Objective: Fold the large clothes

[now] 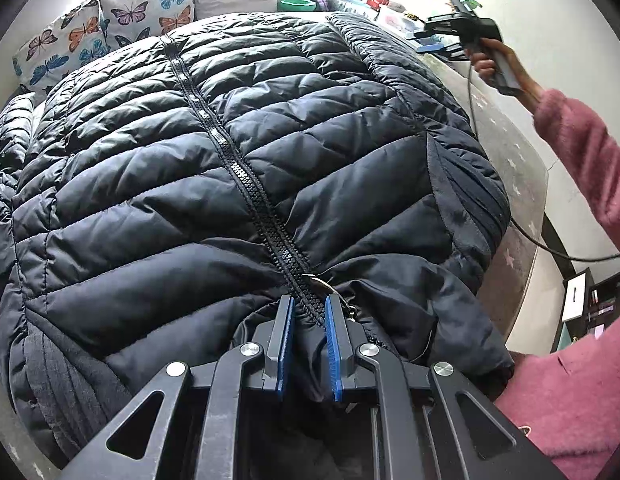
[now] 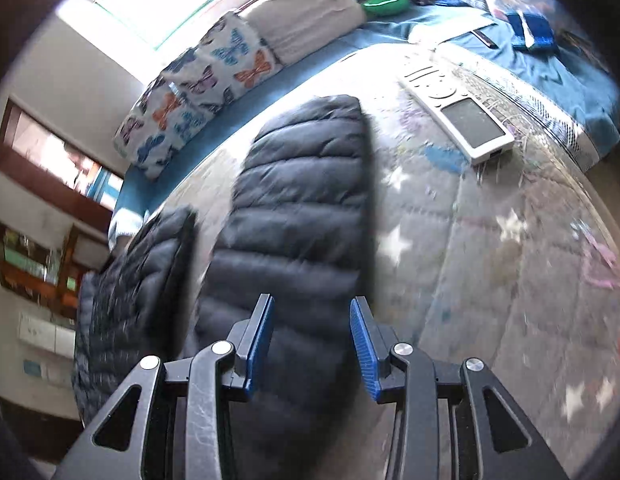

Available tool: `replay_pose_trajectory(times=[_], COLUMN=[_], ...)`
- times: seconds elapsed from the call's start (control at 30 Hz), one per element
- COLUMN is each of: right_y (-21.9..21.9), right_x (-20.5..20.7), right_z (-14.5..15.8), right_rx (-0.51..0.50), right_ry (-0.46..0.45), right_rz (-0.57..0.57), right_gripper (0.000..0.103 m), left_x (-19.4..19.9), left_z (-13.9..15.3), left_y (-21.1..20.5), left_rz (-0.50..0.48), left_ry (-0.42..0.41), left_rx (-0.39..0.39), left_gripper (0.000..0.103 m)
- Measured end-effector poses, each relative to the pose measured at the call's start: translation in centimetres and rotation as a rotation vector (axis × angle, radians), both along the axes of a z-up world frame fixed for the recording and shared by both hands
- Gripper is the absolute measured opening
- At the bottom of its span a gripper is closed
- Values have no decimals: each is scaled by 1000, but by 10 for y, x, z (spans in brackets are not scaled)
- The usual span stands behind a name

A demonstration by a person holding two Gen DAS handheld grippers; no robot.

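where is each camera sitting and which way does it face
Left wrist: sits on the left gripper, looking steeply down along its jaws, shut on the puffer jacket at the zipper; a pink sleeve and the hand holding the right gripper show at right.
Right wrist: sits on the right gripper, angled down over the table and the jacket's sleeve, a white remote beyond; jaws open, empty.
Shared: jacket, butterfly cushions, green bowl.
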State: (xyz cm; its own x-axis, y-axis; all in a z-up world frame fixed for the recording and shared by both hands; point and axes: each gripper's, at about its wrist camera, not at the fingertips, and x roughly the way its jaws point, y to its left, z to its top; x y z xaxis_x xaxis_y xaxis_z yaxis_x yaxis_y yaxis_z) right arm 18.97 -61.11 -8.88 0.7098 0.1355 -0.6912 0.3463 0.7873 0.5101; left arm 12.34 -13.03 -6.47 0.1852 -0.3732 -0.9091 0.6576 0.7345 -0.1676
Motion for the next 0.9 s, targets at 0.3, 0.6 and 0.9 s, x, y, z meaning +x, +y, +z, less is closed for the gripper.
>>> replay_pose_trajectory(times=[0.3,0.6,0.9], right_y=[-19,4,115], right_x=[12,-8,-47], right_z=[-12,44,157], right_rx=[84,6,-197], right_ry=[-36,-166,-352], right_rz=[-9,24,190], right_gripper=[41,8,7], left_x=[3,0,-18], left_z=[-1,8,52], left_y=[-3,-3,29], left_rz=[12,13,29], left_ry=[16,0,-133], left_rx=[10,13,-98], left_gripper=[18,18,48])
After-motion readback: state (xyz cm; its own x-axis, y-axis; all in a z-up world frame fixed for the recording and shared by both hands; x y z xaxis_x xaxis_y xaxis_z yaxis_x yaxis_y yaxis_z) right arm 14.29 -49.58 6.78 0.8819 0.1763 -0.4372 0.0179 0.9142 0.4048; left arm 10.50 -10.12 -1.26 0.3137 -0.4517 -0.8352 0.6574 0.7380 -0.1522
